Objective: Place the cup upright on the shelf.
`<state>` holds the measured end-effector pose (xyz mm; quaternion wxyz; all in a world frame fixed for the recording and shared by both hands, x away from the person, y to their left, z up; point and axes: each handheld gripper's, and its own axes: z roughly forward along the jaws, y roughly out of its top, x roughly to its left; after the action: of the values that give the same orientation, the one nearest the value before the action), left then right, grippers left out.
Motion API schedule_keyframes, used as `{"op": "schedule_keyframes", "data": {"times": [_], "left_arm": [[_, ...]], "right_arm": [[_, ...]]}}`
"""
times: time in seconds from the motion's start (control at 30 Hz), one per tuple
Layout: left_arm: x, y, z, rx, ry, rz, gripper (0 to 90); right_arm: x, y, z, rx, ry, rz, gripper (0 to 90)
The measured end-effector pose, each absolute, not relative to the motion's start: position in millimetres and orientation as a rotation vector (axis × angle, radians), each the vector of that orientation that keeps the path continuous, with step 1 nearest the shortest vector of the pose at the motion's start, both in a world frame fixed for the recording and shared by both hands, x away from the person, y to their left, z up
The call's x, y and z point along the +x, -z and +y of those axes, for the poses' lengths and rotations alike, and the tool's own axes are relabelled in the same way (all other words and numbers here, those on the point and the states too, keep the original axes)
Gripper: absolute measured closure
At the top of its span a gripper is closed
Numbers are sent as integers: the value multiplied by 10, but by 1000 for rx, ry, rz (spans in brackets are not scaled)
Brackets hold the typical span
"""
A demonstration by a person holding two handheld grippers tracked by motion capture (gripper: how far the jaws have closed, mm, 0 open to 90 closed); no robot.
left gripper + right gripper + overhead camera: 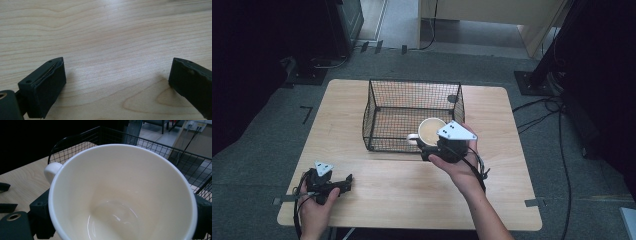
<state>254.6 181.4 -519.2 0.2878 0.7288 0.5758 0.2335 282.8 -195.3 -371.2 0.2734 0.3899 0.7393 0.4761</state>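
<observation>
High view: my right gripper [432, 148] grasps the cream ceramic mug [430, 132] at the black wire basket's [377, 107] near wall, not yet set inside; left gripper [343, 184] idles released.

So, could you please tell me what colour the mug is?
Cream-white, inside and out; the mug shows best in the right gripper view.

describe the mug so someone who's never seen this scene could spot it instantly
On the wooden table, find the black wire basket at its middle. At the basket's front right corner, the right claw grips a cream mug, handle pointing left. It is the only pale, round thing there, and empty inside.
</observation>
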Motion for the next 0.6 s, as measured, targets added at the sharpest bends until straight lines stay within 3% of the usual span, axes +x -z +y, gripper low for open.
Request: {"op": "schedule_keyframes", "data": {"times": [0.6], "left_arm": [[2546, 5193, 1813, 1949, -622, 1532, 15]], "right_arm": [[3208, 3535, -1879, 1062, -1269, 1939, 96]]}}
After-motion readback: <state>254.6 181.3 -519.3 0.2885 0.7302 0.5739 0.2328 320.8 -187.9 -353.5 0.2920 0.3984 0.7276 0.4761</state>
